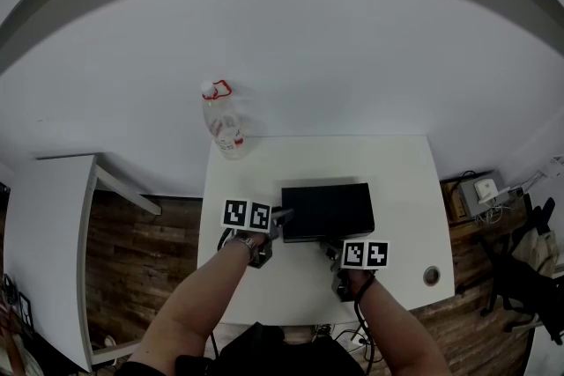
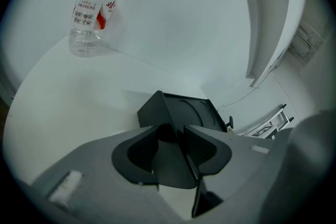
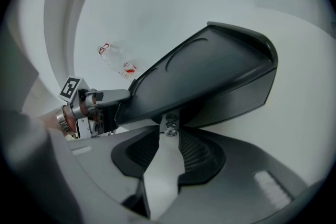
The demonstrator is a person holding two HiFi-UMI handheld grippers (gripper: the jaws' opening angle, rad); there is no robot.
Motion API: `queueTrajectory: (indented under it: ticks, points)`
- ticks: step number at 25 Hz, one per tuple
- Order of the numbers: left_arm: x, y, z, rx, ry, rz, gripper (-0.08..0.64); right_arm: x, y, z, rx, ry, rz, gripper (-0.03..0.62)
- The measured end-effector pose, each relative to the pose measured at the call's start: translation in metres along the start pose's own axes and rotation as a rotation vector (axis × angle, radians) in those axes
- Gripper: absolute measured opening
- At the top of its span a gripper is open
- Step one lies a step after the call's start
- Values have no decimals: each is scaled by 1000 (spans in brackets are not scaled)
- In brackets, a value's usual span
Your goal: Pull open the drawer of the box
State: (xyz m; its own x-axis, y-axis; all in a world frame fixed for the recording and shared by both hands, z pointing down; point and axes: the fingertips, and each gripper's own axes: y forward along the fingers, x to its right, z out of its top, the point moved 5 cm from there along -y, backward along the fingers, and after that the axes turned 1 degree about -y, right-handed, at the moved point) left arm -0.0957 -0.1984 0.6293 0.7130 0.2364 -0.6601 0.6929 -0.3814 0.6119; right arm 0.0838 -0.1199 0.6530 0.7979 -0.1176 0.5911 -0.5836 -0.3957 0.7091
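A black box (image 1: 326, 209) lies flat in the middle of the white table (image 1: 401, 180). My left gripper (image 1: 269, 229) is at the box's left front corner. In the left gripper view that corner of the box (image 2: 189, 113) sits wedged between the jaws, and my left gripper (image 2: 172, 131) is shut on it. My right gripper (image 1: 339, 255) is at the box's front face. In the right gripper view a small metal knob (image 3: 169, 126) under the box (image 3: 210, 76) sits between the tips of my right gripper (image 3: 169, 134), whose pads stand a little apart from it.
A clear plastic bottle (image 1: 225, 123) with a red cap ring stands at the table's far left corner. A round cable hole (image 1: 431, 276) is near the right front edge. A second white table (image 1: 53, 242) stands to the left, and boxes and cables (image 1: 480, 194) lie on the floor at right.
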Motion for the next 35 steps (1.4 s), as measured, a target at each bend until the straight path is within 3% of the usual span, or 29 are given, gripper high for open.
queueTrajectory:
  ticks: [2, 8, 35]
  points:
    - [0, 0, 0, 0, -1, 0, 163, 3, -1, 0, 0, 0, -12, 86]
    - [0, 0, 0, 5, -5, 4, 163, 2, 0, 0, 0, -17, -4, 71]
    - [-1, 0, 0, 25, -24, 9, 163, -2, -20, -41, 60, -17, 0, 69]
